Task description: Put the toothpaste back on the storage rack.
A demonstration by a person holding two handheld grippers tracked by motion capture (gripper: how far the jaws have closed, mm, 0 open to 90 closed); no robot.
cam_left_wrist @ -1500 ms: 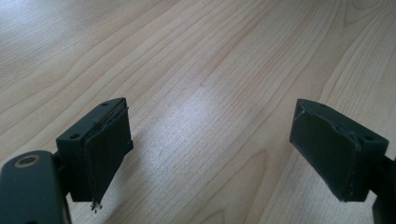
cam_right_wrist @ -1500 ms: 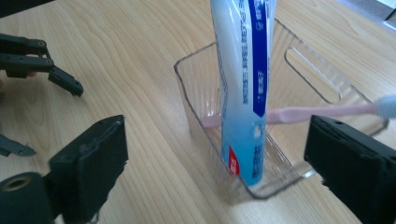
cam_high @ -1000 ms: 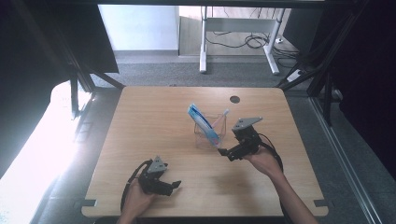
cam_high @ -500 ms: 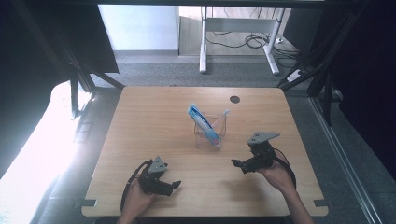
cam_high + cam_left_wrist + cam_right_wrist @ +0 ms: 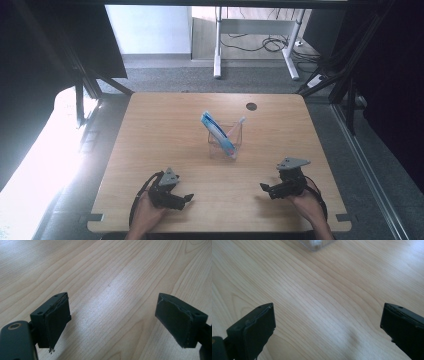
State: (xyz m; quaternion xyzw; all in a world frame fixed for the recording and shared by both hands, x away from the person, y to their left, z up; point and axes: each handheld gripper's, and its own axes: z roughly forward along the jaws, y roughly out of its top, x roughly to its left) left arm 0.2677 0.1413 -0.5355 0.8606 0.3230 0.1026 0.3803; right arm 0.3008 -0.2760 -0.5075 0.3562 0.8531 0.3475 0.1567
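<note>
Right gripper (image 5: pixel 266 189) pulled back from the cup to the near right of the table; left gripper (image 5: pixel 186 199) unchanged.

Both grippers rest low at the near edge of the wooden table (image 5: pixel 165 130), well apart, each with jaws spread wide and nothing between them, as both gripper views show over bare wood. A clear plastic cup (image 5: pixel 226 142) stands at the table's middle, holding a blue-and-white toothpaste tube (image 5: pixel 218 132) that leans to the far left, with a toothbrush (image 5: pixel 236 127) tilted to the far right.
</note>
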